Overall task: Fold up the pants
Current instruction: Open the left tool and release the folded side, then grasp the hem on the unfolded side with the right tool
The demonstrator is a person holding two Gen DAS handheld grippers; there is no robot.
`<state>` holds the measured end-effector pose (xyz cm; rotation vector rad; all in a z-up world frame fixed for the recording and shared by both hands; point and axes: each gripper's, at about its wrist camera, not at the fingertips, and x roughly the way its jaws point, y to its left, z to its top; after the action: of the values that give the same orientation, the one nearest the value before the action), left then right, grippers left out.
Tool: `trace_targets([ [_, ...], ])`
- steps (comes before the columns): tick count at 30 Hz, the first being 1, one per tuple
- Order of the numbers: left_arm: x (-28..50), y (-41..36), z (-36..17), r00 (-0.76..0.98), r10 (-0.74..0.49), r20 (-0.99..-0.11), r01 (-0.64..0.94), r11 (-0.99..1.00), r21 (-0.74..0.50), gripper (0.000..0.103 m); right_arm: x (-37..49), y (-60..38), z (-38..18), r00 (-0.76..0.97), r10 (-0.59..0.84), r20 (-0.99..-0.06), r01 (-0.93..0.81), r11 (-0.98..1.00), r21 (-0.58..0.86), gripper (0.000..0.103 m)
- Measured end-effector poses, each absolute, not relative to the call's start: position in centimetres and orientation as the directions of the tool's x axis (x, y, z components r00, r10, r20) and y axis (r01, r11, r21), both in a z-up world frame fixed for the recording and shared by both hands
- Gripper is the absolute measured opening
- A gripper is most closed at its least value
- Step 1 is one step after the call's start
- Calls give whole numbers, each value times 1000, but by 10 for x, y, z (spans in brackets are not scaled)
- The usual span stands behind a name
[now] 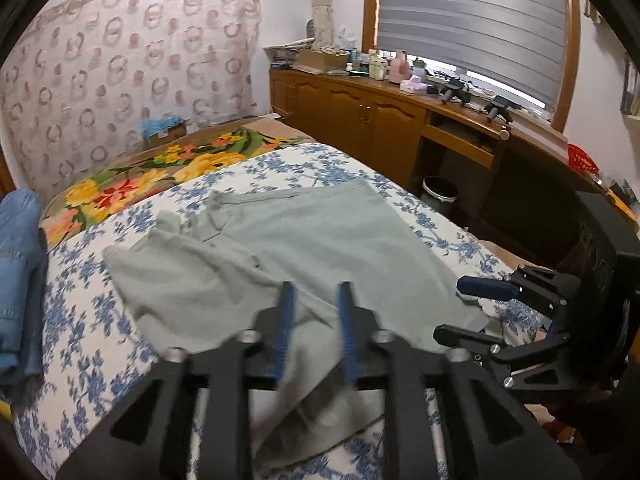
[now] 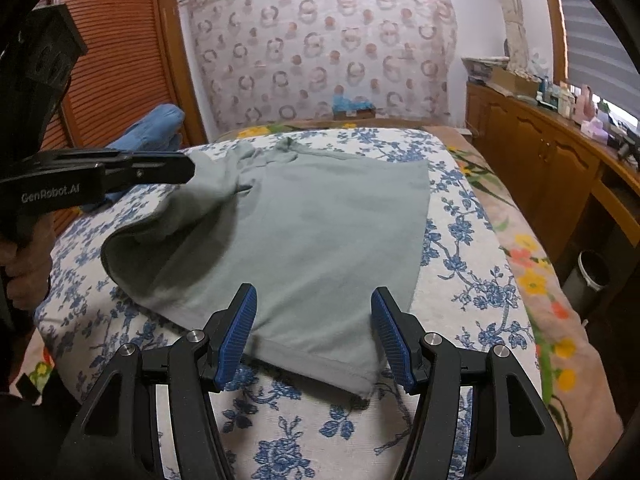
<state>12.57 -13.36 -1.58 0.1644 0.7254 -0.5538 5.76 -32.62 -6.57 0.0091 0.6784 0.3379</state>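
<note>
Pale grey-green pants (image 1: 280, 240) lie on a blue-flowered white bedspread (image 1: 92, 312); they also show in the right wrist view (image 2: 320, 232). My left gripper (image 1: 314, 300) has its jaws partly apart with a raised fold of the pants between and below them; whether the pads pinch the cloth is unclear. In the right wrist view the left gripper (image 2: 188, 168) holds up the pants' left edge. My right gripper (image 2: 314, 312) is open, its blue pads (image 2: 238, 332) straddling the near hem of the pants, just above the bed. It shows at the right in the left wrist view (image 1: 452, 308).
Folded blue jeans (image 1: 18, 276) lie at the bed's left side. A floral blanket (image 1: 160, 168) covers the far end. A wooden cabinet and desk (image 1: 380, 120) run along the right wall, with a small bin (image 1: 440, 192) on the floor.
</note>
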Motion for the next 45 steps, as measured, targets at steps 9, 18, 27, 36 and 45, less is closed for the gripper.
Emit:
trace_targets([
  [9, 116, -93, -22, 652, -377, -658, 466, 884, -44, 58, 60, -301, -61, 724, 344, -598, -348, 931, 114, 61],
  [18, 116, -62, -39, 667, -324, -671, 392, 918, -54, 58, 79, -281, -53, 724, 378, -577, -379, 917, 124, 50],
  [27, 114, -55, -70, 629, -300, -717, 367, 928, -67, 58, 99, -265, -63, 677, 404, -615, -399, 904, 155, 41],
  [36, 110, -54, -86, 602, -296, -741, 361, 929, -77, 58, 100, -252, -69, 641, 395, -658, -420, 898, 130, 39],
  [45, 106, -52, -89, 603, -294, -742, 356, 931, -80, 58, 101, -245, -77, 601, 414, -684, -440, 885, 148, 15],
])
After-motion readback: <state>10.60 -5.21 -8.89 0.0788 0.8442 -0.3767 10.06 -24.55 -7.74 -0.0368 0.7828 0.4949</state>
